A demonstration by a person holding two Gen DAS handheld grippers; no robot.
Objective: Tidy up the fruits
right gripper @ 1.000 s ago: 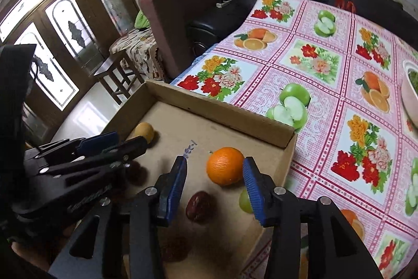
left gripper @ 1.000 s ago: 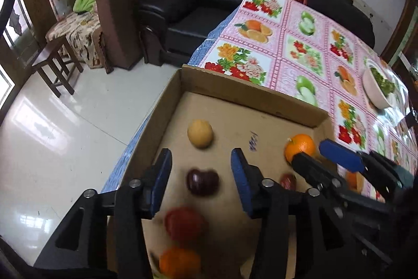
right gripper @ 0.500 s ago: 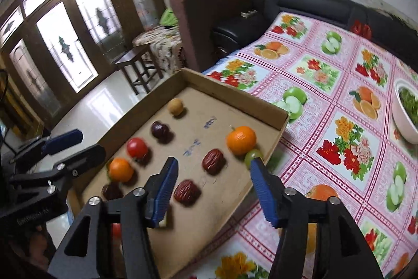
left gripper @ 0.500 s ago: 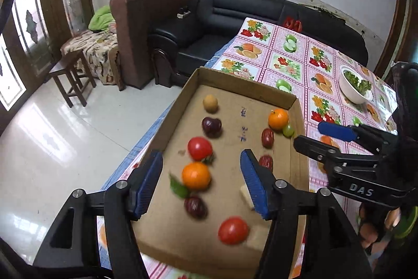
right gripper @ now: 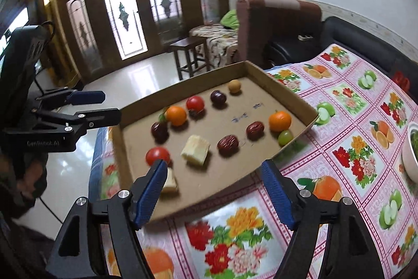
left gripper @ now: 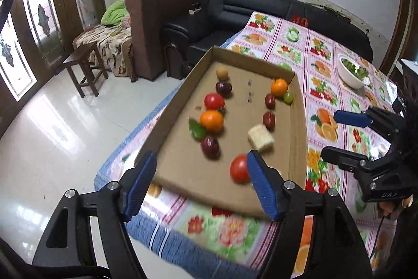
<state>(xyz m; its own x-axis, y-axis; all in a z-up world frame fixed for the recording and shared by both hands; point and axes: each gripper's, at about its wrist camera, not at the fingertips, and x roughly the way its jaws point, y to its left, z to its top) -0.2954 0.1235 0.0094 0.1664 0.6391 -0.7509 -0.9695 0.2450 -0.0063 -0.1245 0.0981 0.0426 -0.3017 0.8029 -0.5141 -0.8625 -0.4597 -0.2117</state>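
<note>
Both claws empty, jaws opening, nothing between the pads.

Left claw [left gripper: 201, 184]: bottom centre of the left wrist view, blue pads spread wide over the near edge of the cardboard tray [left gripper: 300, 137]. Also visible at left middle of the right wrist view, side-on.

Right claw [right gripper: 214, 190]: bottom centre of the right wrist view, pads wide, straddling the tray's near edge. In the left wrist view it shows at right middle, off the tray's right side, over the tabletop [right gripper: 360, 148] with its fruit-print cloth.

Tray sits at the tabletop's corner, fruit all inside it, in two loose lines (right wrist view):
- Far line, lower left to upper right: red tomato [right gripper: 157, 155], dark plum [right gripper: 159, 130], orange [right gripper: 176, 115] with a green leaf beside it, second red tomato [right gripper: 195, 103], dark plum [right gripper: 218, 97], small tan round fruit [right gripper: 234, 86] nearest the far wall.
- Near line: pale yellow chunk [right gripper: 196, 149] mid-tray, two brown-red dates [right gripper: 228, 143] [right gripper: 255, 130], then a second orange [right gripper: 280, 120] with a green grape [right gripper: 285, 137] just beside it, close to the right wall.
- Another pale chunk [right gripper: 169, 183] at the near edge, partly hidden behind the right claw's left pad.

Blue scribble on the tray floor between the two lines.

White bowl [left gripper: 352, 71] of greens stands well apart from the tray, upper right of the left wrist view. Near foreground is motion-blurred in both views.
</note>
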